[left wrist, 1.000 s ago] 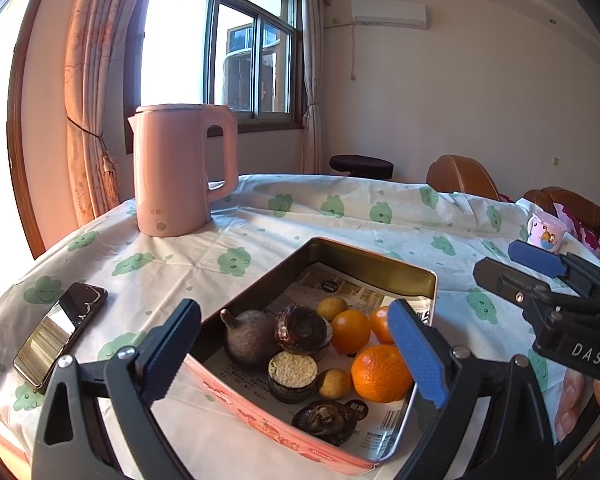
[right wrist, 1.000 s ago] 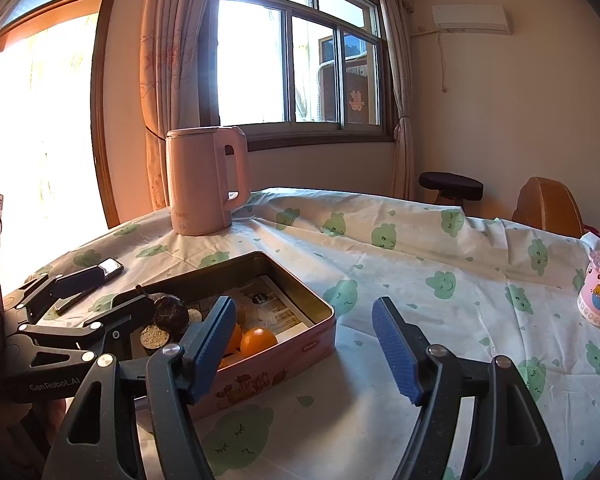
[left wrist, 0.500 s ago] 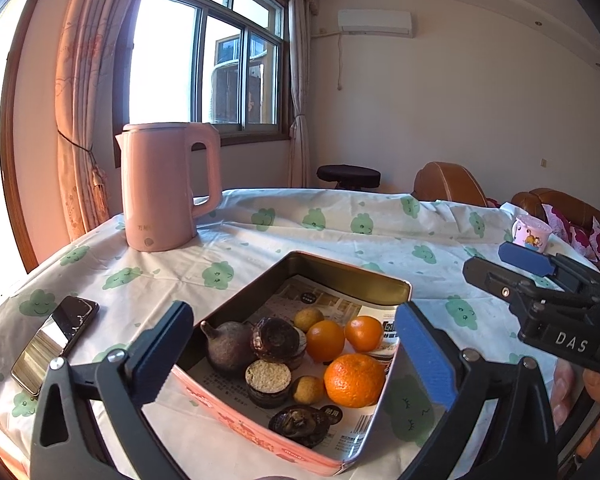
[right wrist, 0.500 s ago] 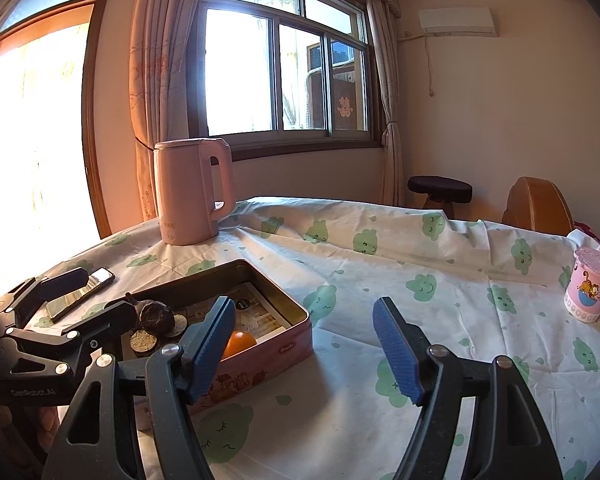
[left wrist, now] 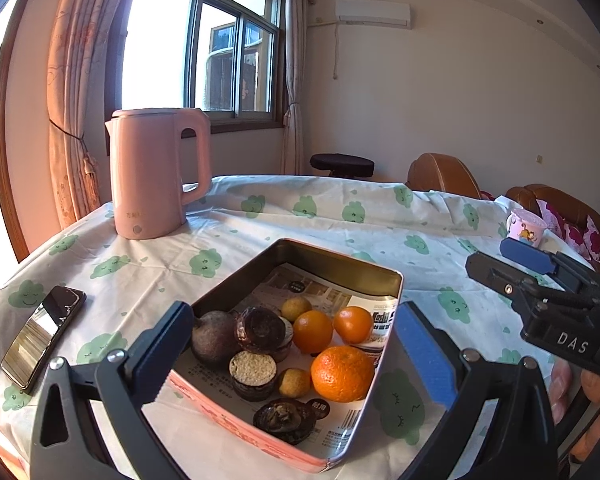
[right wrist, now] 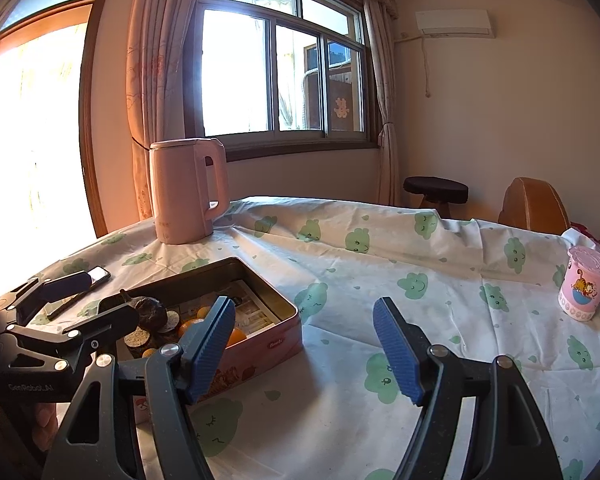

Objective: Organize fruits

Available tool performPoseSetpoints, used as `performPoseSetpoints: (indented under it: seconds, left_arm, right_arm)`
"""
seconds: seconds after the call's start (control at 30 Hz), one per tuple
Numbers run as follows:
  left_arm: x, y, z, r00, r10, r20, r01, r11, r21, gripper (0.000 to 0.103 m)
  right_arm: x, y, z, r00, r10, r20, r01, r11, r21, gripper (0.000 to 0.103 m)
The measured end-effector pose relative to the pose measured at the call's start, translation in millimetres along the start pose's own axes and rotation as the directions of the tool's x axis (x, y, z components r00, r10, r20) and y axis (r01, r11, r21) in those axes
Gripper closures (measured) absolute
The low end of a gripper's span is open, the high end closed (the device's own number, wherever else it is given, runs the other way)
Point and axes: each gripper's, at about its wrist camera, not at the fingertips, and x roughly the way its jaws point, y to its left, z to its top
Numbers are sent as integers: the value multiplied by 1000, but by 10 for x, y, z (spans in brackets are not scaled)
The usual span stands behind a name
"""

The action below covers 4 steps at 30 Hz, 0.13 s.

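- Pink rectangular metal tin (left wrist: pixel 364 276) sits on my cloud-print white tablecloth (left wrist: pixel 300 216), lined with printed paper, and all the fruit is inside it.
- My left gripper (left wrist: pixel 296 344) hangs just over the tin's near end, jaws having just been spreading to their widest; the blue pads flank the tin and touch nothing.
- Between those pads I see a big orange mandarin (left wrist: pixel 342 372) at the near right, with two smaller oranges (left wrist: pixel 313 331) just behind it.
- A dark purple round fruit (left wrist: pixel 214 336) lies at the left, beside brown-shelled halved fruits (left wrist: pixel 260 330), one showing a pale cut face.
- Two small yellow round fruits (left wrist: pixel 296 308) sit among them, one farther back, one nearer.
- My right gripper (right wrist: pixel 304 346) hovers above bare cloth, just right of the tin, jaws apart and empty.
- A tall pink electric kettle (left wrist: pixel 156 172) stands upright behind the tin, near the window.
- A black smartphone (left wrist: pixel 44 336) lies flat at the left edge.
- A pink cartoon-print cup (right wrist: pixel 586 288) stands well apart, far right.
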Motion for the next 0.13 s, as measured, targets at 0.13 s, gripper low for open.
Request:
performPoseSetpoints:
  seconds: [0.13]
  left_arm:
    - [-24, -16, -3, 1000, -1, 7, 1, 1000, 6, 0]
  right_arm:
    - [-14, -95, -14, 1000, -23, -11, 23, 1000, 2, 30]
